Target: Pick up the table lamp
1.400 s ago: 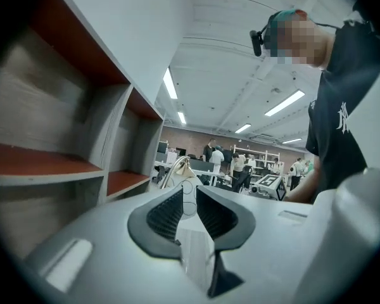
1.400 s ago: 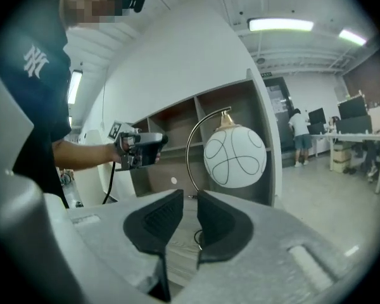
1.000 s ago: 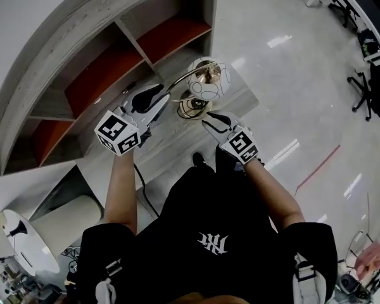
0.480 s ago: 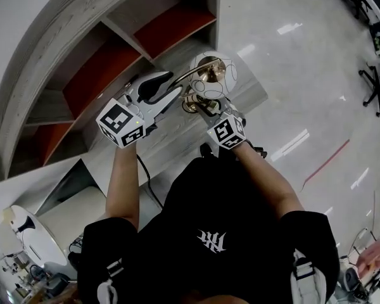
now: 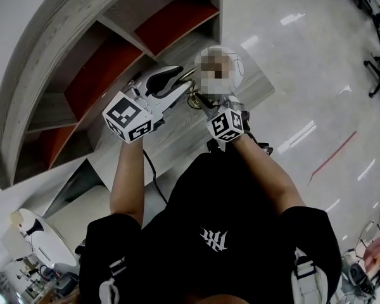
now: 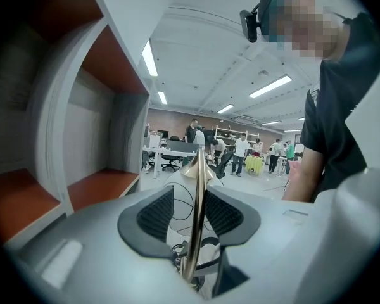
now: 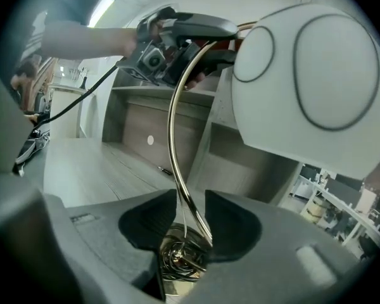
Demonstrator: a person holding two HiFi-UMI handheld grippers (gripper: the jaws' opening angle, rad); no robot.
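Right gripper view: white-globed table lamp [image 7: 310,75], its curved brass stem between the right gripper's [image 7: 190,217] open, just-widening jaws and the left gripper's [image 6: 191,211] open, just-narrowing jaws.

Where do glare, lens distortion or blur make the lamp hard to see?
Head view: glare streaks on the floor, and a mosaic patch hides most of the lamp's globe. Left gripper view: fisheye bending, dark corners, yet the brass stem is sharp. Right gripper view: the globe is evenly lit, the corners dark.

head view looks steeply down from above — both gripper views sit close, sharing the lamp stem [image 7: 170,125].
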